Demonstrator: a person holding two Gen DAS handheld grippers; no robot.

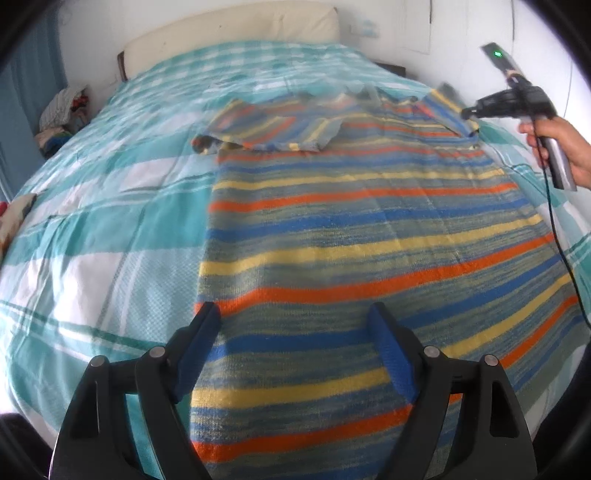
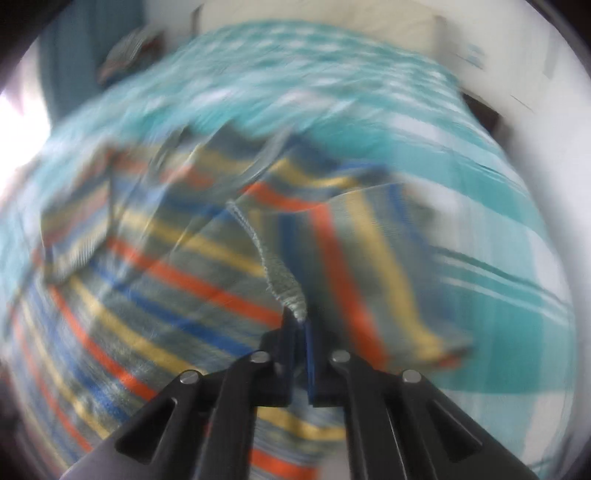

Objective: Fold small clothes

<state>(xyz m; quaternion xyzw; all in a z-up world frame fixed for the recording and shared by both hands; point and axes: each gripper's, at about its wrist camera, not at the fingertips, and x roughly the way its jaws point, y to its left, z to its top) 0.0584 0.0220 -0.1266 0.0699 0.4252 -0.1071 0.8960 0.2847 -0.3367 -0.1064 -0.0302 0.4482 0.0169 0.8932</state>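
A striped knit sweater [image 1: 369,229] in orange, blue, yellow and grey-green lies flat on the bed, its left sleeve [image 1: 266,129] folded across the chest. My left gripper [image 1: 295,321] is open and empty, hovering over the sweater's lower hem. My right gripper [image 2: 301,317] is shut on the cuff edge of the right sleeve [image 2: 354,266] and holds it lifted over the body of the sweater [image 2: 147,295]. The right wrist view is motion-blurred. The right gripper also shows in the left wrist view [image 1: 472,112] at the far right by the sleeve.
The bed has a teal and white checked cover [image 1: 110,206] and a cream headboard [image 1: 236,33]. A pile of clothes [image 1: 62,118] sits at the bed's far left side. A black cable [image 1: 557,236] trails from the right gripper across the bed.
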